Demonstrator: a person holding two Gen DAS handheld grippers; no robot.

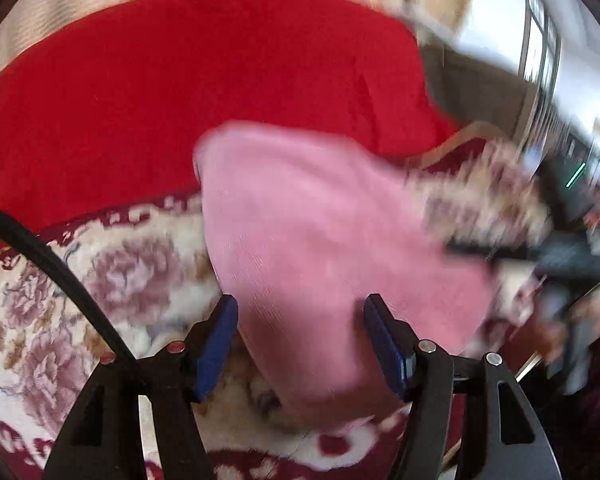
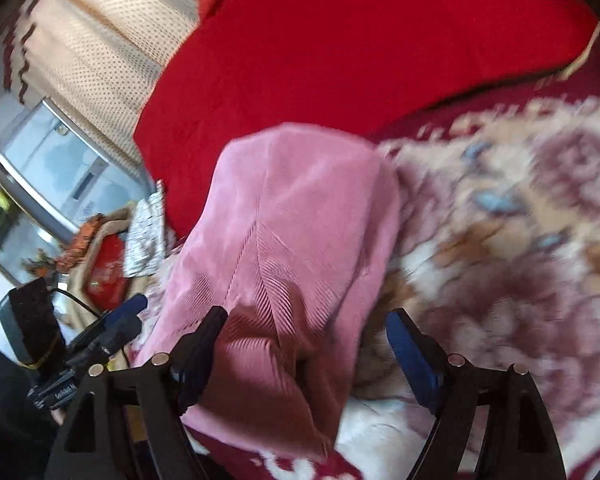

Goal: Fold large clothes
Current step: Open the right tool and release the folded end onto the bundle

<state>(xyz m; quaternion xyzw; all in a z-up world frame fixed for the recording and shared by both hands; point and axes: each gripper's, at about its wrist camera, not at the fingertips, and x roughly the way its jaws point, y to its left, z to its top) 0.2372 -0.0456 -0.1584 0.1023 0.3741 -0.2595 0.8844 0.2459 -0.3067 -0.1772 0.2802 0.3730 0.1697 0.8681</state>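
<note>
Tongs apart over folded pink garment

Left tongs [image 1: 296, 344] stand with jaws apart; pink garment [image 1: 320, 232] lies between and beyond the blue pads [image 1: 216, 344], and no pad is seen pressing on it. Right tongs [image 2: 304, 352] likewise stand apart, the garment [image 2: 292, 240] under the left jaw and reaching into the gap, the right pad [image 2: 410, 356] clear of it over the floral blanket [image 2: 500, 248]. No earlier view is given, so nothing is said of travel.

Position: garment lies folded into a long narrow bundle on the blanket [image 1: 100, 280], its far end touching or just overlapping the red cover [image 1: 200, 92]. Long axis runs near to far, away from both tongs, leaning slightly left in each view.

Judgement: both tongs sit at the near end, one to either side. Neither is plainly nearer. A further fold would bring the near end toward the far end along that axis. Both views are blurred; edge detail uncertain
</note>
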